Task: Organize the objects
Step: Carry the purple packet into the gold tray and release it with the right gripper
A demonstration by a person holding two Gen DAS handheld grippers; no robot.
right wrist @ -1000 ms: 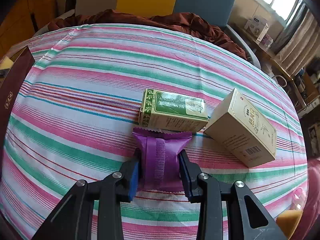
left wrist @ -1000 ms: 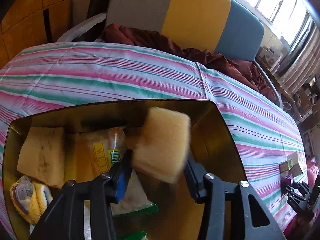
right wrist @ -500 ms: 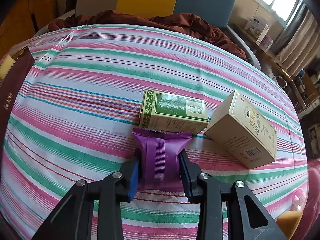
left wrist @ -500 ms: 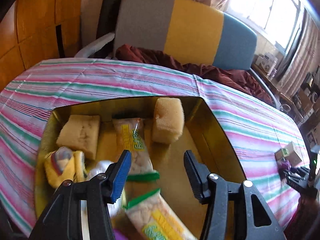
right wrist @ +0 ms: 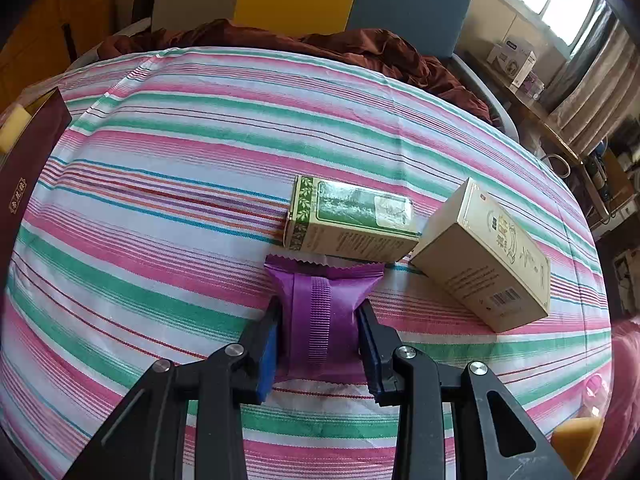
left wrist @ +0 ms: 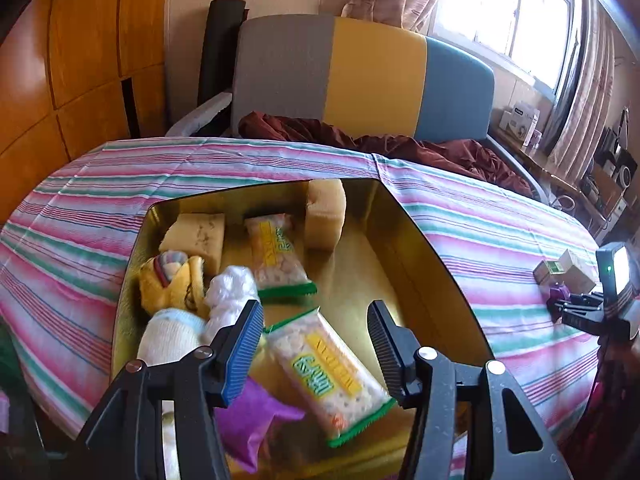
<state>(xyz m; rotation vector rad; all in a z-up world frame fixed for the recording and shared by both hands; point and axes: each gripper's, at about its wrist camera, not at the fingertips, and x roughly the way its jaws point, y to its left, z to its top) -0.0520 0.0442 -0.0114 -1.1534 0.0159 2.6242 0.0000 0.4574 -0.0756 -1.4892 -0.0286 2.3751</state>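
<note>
Between the right gripper's (right wrist: 320, 340) fingers sits one purple packet (right wrist: 323, 312), pinched at both sides and lying on the striped cloth (right wrist: 160, 184). Just beyond it lie two cartons: a green box (right wrist: 352, 222) touching the packet's far edge and a beige box (right wrist: 486, 256) beside it; bare cloth stretches left. The left gripper (left wrist: 316, 344) hangs spread above the gold box (left wrist: 416, 264), which holds two sponges, two cracker packs, socks and a purple packet cut off below.

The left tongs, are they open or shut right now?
Open. The left tongs hang spread above the gold box with nothing between their fingers.
</note>
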